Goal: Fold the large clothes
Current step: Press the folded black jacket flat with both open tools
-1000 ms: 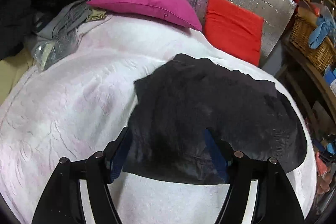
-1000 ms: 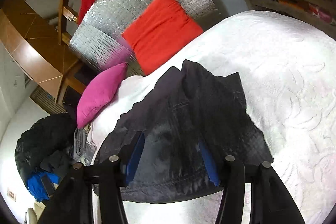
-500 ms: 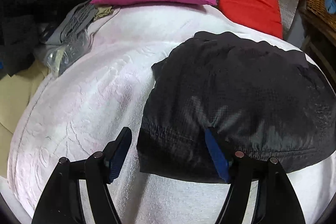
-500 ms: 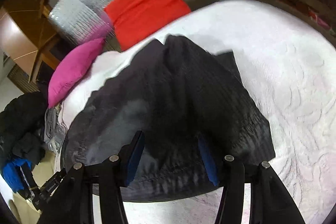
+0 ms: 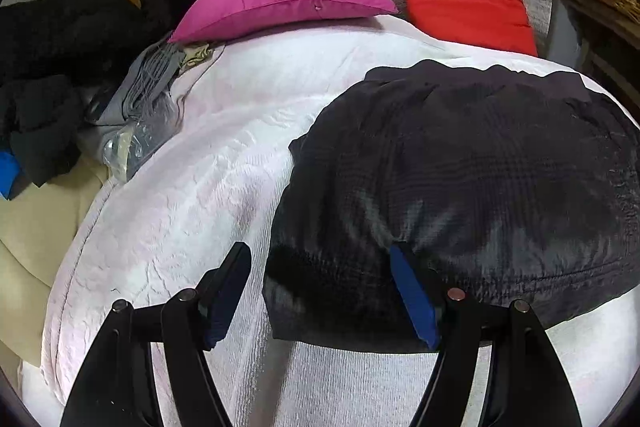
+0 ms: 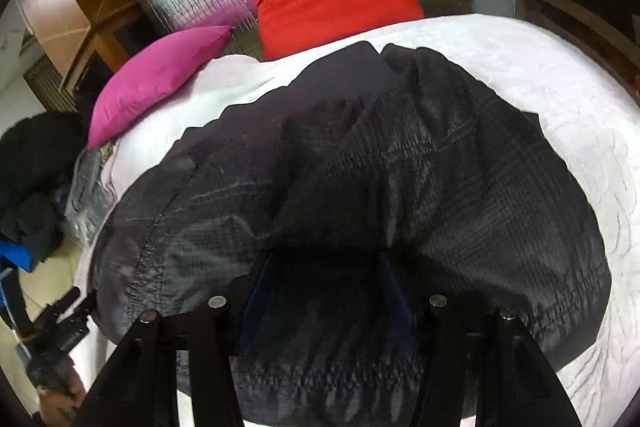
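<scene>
On the white bedspread (image 5: 192, 211), a black garment (image 5: 460, 187) lies folded

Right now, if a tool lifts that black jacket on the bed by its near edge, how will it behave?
The black jacket will probably drape and sag, since it lies in soft wrinkles on the white bedspread. Its sheen suggests thin, slick cloth that could slide from a light grip. It looks light for its size, lying fairly flat, though padding cannot be judged.

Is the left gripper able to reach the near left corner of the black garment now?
Probably yes. The left gripper is open, the black garment has its corner between the fingers, and nothing blocks it.
</scene>
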Action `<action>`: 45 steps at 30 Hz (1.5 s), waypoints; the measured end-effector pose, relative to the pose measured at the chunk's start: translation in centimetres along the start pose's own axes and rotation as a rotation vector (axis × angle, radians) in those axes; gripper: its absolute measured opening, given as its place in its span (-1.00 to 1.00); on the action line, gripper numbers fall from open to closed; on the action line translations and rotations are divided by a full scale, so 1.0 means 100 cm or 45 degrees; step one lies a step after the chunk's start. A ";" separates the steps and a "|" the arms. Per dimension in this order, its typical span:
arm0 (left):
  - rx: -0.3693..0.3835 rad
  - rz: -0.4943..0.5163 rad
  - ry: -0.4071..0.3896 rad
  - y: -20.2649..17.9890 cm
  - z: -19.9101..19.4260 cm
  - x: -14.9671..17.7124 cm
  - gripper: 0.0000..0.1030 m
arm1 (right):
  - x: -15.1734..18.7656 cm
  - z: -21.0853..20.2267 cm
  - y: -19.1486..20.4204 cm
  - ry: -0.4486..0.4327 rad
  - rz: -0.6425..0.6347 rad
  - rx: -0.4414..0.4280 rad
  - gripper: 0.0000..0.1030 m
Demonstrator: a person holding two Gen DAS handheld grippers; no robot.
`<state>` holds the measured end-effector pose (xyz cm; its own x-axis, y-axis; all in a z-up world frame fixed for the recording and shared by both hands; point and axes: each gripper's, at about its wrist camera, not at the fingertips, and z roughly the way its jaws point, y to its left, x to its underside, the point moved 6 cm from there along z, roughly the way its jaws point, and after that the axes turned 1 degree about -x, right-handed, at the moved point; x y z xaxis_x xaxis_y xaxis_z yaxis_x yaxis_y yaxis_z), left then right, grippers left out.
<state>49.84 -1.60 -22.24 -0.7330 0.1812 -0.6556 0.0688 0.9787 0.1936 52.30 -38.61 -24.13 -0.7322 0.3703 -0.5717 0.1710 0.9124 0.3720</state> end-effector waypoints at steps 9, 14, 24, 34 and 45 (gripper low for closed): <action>-0.021 0.020 -0.016 -0.003 0.000 0.000 0.42 | -0.013 -0.038 0.003 -0.116 0.021 -0.030 0.11; -0.032 0.028 -0.023 -0.004 0.000 0.001 0.42 | -0.018 -0.039 -0.003 -0.128 0.044 0.007 0.11; -0.060 0.052 -0.039 -0.007 0.000 0.000 0.42 | -0.011 0.003 -0.027 -0.010 0.103 0.066 0.13; -0.073 0.069 -0.043 -0.007 0.000 0.001 0.42 | -0.010 0.007 -0.030 0.010 0.074 0.073 0.13; -0.059 0.060 -0.024 -0.006 0.002 0.001 0.42 | -0.021 -0.041 -0.016 -0.027 0.102 -0.009 0.12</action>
<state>49.86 -2.17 -22.52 -0.7168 0.2295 -0.6584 0.0712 0.9635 0.2582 50.85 -41.61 -20.48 -0.7023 0.4459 -0.5549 0.2238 0.8783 0.4225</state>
